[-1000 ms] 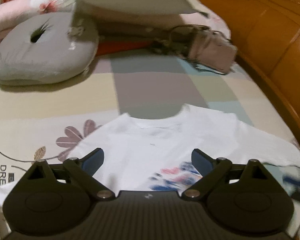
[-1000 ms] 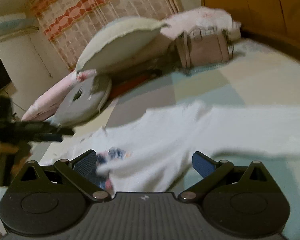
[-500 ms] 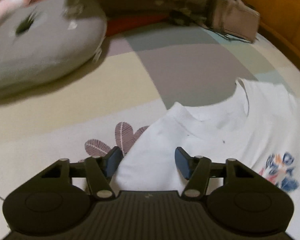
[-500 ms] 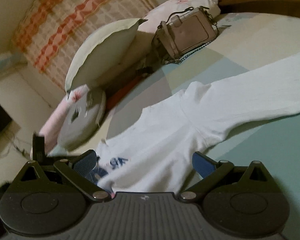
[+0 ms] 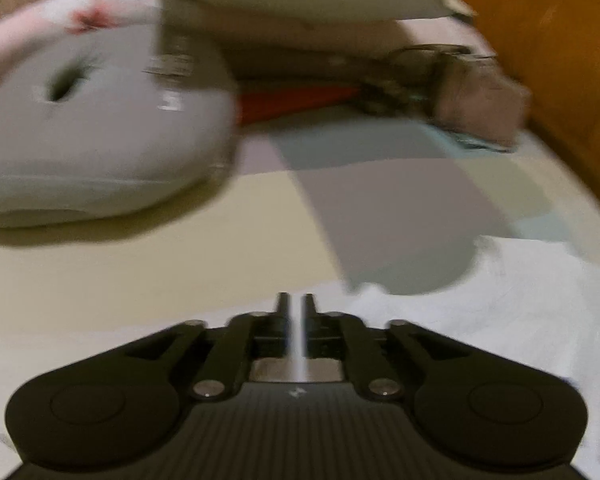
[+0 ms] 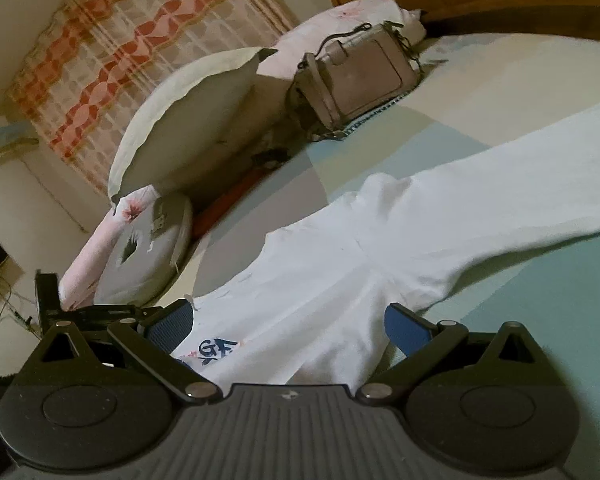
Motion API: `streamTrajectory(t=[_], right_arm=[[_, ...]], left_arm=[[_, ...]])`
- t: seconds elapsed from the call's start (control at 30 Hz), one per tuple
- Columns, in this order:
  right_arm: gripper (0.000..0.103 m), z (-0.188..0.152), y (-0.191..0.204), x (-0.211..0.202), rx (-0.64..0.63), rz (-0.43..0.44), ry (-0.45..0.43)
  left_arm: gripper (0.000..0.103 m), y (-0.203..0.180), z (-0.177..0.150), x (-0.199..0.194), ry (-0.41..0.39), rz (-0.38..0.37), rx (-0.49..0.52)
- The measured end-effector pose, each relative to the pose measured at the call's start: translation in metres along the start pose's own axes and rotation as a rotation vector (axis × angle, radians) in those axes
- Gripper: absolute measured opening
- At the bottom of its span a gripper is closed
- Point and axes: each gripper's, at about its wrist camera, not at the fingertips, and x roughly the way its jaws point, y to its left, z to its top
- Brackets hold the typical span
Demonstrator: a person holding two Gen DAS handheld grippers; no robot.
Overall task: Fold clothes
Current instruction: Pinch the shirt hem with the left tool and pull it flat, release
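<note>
A white long-sleeved top lies spread face up on the bed, its printed chest toward the cameras and its neckline pointing at the pillows. One sleeve stretches out flat across the pale green part of the bedcover, which suggests the garment was laid open so that the sides can be turned in toward the middle.

The left claw sits low at the top's shoulder edge, beside the curve of the collar. Its jaws are closing and stand only a narrow gap apart; a pale strip shows between them, but the view is blurred, so whether cloth is pinched there cannot be told. Taking the shoulder seam would give a firm corner to lift for the fold.

The right claw is released, its blue pads spread wide over the body of the top near the armpit, with the cloth lying beneath them and not pressed. It seems poised to take the side below the sleeve.

Farther off, a grey ring cushion, a large pale pillow and a beige handbag are bunched at the head of the bed, by the wooden headboard, well apart from the top.
</note>
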Motion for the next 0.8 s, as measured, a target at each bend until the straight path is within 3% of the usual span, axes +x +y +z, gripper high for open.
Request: streamTrajectory(t=[0.07,0.17,0.27,0.33,0.37,0.4,0.47,0.67,0.73,0.8], right_arm=[[0.103,0.0,-0.002,0.001,0.011,0.003,0.008],[0.103,-0.002,-0.003,0.002,0.006,-0.004,0.021],[0.103,-0.003,-0.002,0.002,-0.009,-0.01,0.018],[0.103,-0.003,-0.001,0.001,-0.018,-0.012,0.016],[0.103,-0.003,-0.001,0.001,-0.019,-0.014,0.016],[0.103,-0.003,-0.001,0.002,-0.017,-0.016,0.016],[0.103,-0.003,-0.002,0.002,-0.011,-0.016,0.019],[0.103,-0.004,0.005,-0.002,-0.071,-0.038,0.003],[0.103,-0.004,0.008,-0.004,-0.096,-0.048,-0.008],[0.103,-0.003,0.008,-0.004,-0.096,-0.045,-0.008]], left_arm=[[0.054,-0.002,-0.002,0.0,-0.007,-0.041,0.019],[0.055,-0.004,-0.005,0.011,0.037,-0.039,0.047],[0.05,-0.006,-0.01,0.019,0.046,-0.021,0.051],[0.028,-0.016,-0.015,0.016,0.049,-0.026,0.085],[0.011,-0.025,-0.017,0.015,0.055,-0.026,0.125],[0.002,-0.032,-0.02,0.012,0.06,-0.017,0.159],[0.002,-0.044,-0.023,0.006,0.042,0.041,0.225],[0.002,-0.037,0.007,0.0,-0.08,0.142,0.13],[0.002,-0.029,0.012,0.012,-0.028,0.126,0.081],[0.012,-0.025,0.009,0.019,0.009,0.136,0.055]])
